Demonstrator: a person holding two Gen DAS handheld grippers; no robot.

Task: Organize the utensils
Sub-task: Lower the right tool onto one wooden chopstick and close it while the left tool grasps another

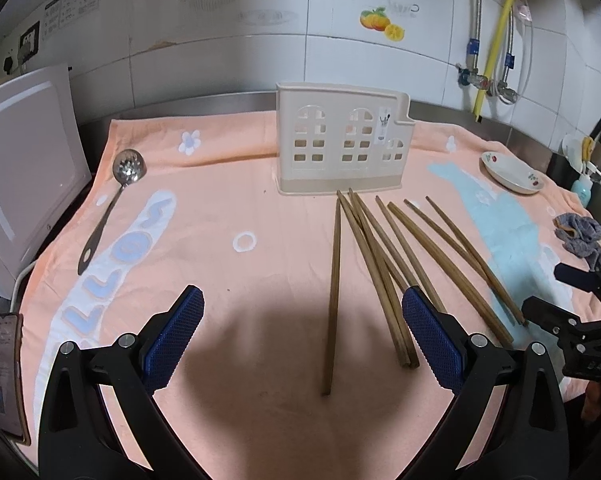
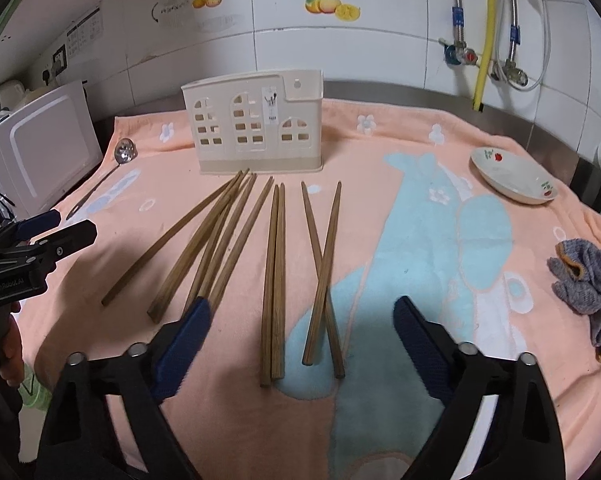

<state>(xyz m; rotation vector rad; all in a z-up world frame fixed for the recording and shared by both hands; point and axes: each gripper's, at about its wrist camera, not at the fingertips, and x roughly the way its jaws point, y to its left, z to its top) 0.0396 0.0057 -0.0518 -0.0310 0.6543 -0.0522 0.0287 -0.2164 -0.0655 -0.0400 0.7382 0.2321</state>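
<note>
Peach towel (image 1: 260, 216) on steel counter, tiled wall; both tongs (image 1: 302, 334) (image 2: 300, 340) wide, empty.

Black gripper (image 1: 302, 304) frames, blue textured pads (image 1: 176, 338), silver screws.

Chopsticks (image 2: 276, 280) clutter the towel (image 2: 420, 380) before the holder (image 2: 256, 120); left side bare.

Home kitchen: tiled wall (image 1: 340, 60), water valves (image 2: 460, 56), dish (image 2: 512, 176).
</note>
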